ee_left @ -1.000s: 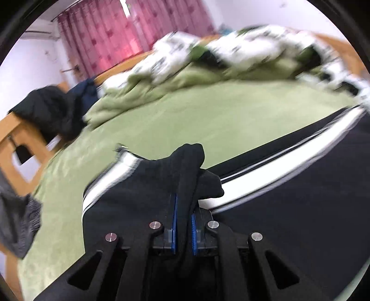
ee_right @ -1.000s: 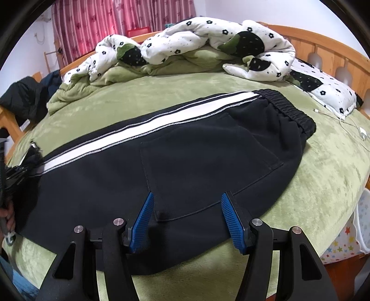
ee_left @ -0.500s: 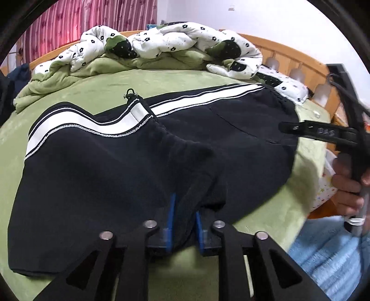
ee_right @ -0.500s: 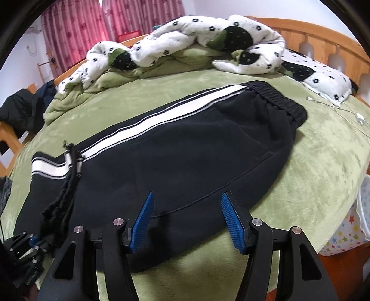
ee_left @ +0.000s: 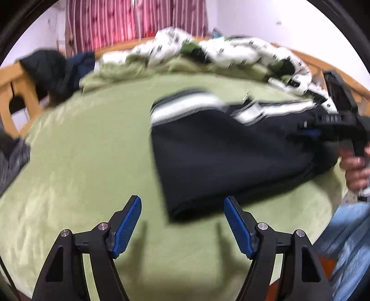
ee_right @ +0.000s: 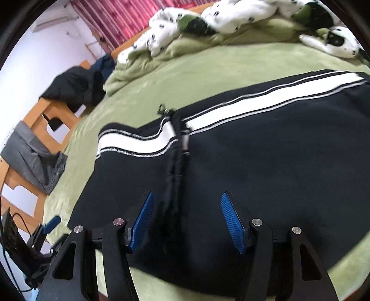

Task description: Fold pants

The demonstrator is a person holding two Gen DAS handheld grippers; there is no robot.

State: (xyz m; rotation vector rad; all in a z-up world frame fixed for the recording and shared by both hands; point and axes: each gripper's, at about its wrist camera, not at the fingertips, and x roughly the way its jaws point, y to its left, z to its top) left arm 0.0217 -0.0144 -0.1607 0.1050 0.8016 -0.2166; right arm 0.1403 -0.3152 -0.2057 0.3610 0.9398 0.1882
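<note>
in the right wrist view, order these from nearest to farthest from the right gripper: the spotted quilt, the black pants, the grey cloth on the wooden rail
1. black pants, directly under the right gripper.
2. grey cloth, far left on the rail.
3. spotted quilt, at the bed's far end.

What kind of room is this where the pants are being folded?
Most likely a bedroom. The black pants lie on a bed with a green sheet and a wooden frame. A rumpled white flowered quilt is heaped at the far side, and red curtains hang behind.
</note>
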